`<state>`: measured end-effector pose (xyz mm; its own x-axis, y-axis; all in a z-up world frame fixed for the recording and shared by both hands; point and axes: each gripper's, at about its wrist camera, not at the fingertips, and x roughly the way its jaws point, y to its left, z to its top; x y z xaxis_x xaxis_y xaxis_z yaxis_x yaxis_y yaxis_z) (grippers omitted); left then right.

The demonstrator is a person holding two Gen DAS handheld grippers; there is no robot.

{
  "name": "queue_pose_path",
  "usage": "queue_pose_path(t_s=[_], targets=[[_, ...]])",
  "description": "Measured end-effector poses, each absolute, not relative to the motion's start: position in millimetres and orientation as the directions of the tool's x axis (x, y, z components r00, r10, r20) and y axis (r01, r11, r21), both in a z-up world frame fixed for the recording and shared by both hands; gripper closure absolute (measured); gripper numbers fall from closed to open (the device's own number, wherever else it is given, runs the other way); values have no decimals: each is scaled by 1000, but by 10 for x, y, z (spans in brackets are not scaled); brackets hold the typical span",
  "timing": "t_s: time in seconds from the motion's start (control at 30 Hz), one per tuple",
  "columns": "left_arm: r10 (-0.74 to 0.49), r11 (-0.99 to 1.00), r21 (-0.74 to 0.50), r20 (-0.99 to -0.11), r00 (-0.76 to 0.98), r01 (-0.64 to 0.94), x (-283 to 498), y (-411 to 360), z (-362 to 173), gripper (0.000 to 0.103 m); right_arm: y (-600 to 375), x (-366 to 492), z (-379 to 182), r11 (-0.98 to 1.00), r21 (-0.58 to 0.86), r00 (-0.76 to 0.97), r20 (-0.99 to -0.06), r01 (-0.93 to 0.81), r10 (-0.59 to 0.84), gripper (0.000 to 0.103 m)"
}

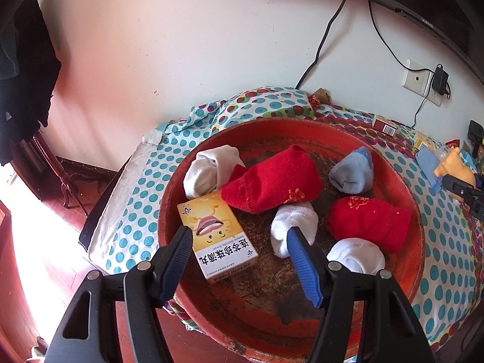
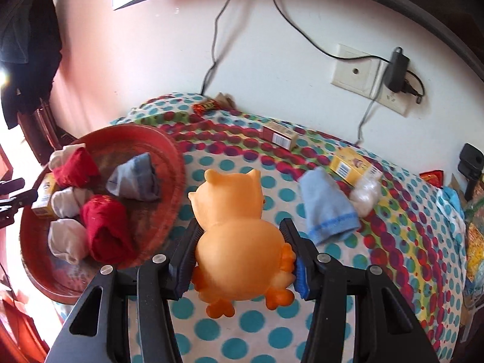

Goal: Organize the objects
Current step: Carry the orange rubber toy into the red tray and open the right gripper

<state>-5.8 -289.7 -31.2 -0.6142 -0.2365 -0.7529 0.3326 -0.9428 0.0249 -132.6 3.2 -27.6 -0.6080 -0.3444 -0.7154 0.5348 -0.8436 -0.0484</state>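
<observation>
A round red tray (image 1: 419, 242) lies on the dotted bedspread and holds rolled socks: red ones (image 1: 272, 178), white ones (image 1: 292, 227) and a grey-blue one (image 1: 352, 171). A yellow medicine box (image 1: 216, 236) also lies in the tray. My left gripper (image 1: 239, 233) is open and empty above the tray, over the box. My right gripper (image 2: 240, 230) is shut on an orange rubber owl toy (image 2: 239, 236), held above the bedspread right of the tray (image 2: 172, 199). The toy also shows at the right edge of the left wrist view (image 1: 453, 166).
A light blue sock (image 2: 326, 205), a white bag (image 2: 366, 196), another yellow box (image 2: 352, 163) and a red-brown box (image 2: 279, 134) lie on the bedspread (image 2: 272, 341). A wall with a socket (image 2: 357, 71), a charger and cables is behind. The bed's left edge drops to the wooden floor (image 1: 45, 257).
</observation>
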Motion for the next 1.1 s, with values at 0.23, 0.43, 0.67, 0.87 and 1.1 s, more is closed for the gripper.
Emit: queue_pose_path(t_s=[0.23,0.43,0.67,0.87,1.1], targets=[[-242,-936,17,-759,-604,353,-27,-2989,-321,37,-731,-1173,-191,-759,-13,-536,-716,651,-447,54],[-233,-934,6,-768,-597,357,-14,-3031,-342,37,-1343,-1128,-337,-700,-27,-478,-749,714,-459,54],[-224,-935,-1,-773,-593,355,-8,-3051,-356,37,-1643,-1187,-515,-688,-26,-441,-785,725,-435,54],[-217,-936,-6,-780,-588,353,-24,-3045,-381,37,-1796,-1227,-666,-689,-54,-440,-805,722,-398,54],[-211,-938,-4,-785,-583,346,-36,-3032,-410,37,-1849,-1229,-718,-683,-71,-442,-810,727,-385,50]])
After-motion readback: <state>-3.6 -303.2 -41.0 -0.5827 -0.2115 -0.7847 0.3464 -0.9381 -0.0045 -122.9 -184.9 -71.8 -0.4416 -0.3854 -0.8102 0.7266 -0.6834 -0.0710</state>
